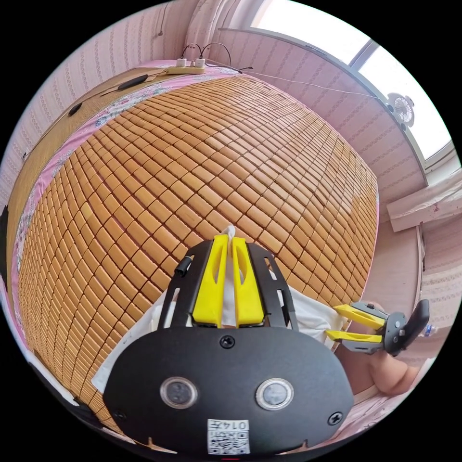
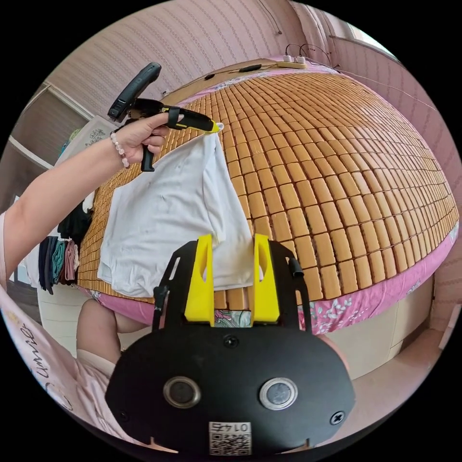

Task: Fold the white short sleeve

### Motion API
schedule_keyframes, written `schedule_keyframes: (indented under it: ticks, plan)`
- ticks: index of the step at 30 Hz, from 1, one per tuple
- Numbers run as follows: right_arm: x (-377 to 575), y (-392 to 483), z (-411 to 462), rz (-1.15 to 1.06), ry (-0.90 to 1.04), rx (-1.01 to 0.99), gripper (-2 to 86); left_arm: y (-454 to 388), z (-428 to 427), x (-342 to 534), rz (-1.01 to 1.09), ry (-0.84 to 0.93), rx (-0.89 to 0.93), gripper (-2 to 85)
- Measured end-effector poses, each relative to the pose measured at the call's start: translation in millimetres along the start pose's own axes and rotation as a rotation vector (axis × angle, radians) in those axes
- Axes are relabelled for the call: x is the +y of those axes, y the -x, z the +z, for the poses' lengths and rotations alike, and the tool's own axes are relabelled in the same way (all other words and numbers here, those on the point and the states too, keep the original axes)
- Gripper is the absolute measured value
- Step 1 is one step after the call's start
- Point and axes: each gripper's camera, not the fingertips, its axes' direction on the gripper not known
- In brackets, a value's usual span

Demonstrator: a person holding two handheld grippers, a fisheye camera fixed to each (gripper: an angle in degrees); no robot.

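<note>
While my left gripper [image 1: 230, 240] pinches a corner of the white short sleeve [image 2: 168, 211], my right gripper [image 2: 233, 250] stands with its jaws apart

With both yellow jaws pressed on the cloth, a small white tip shows above them in the left gripper view; in the right gripper view my left hand [image 2: 139, 137] lifts this corner, and the rest of the shirt lies on the bamboo mat [image 2: 337, 159] near the bed edge, its lower hem between my right jaws, which do not press it
</note>
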Motion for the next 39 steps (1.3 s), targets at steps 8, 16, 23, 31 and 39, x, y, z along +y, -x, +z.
schedule_keyframes:
  ticks: [8, 16, 23, 31, 39]
  plan:
    - [-8.6, 21.1, 2.3, -0.094, 0.005, 0.103, 3.1, 1.6, -29.6, 10.4, -0.020, -0.053, 0.068, -0.9]
    - [-17.6, 27.8, -30.0, -0.106, -0.091, -0.113, 1.0, 6.2, -95.3, 36.8, 0.010, -0.111, 0.087, -0.8]
    - [-44.3, 117.5, -55.1, -0.382, -0.110, -0.486, 1.8, 77.7, -220.9, 139.2, -0.045, -0.223, 0.028, 0.0]
    - [-58.0, 297.8, 58.1, -0.567, 0.261, -0.574, 11.2, 173.7, -284.8, 343.5, -0.432, -0.167, -0.285, 5.3]
    - [-86.5, 330.6, 49.6, -0.780, 0.236, -0.406, 8.4, 100.6, -282.4, 505.8, -0.593, -0.207, -0.002, 5.3]
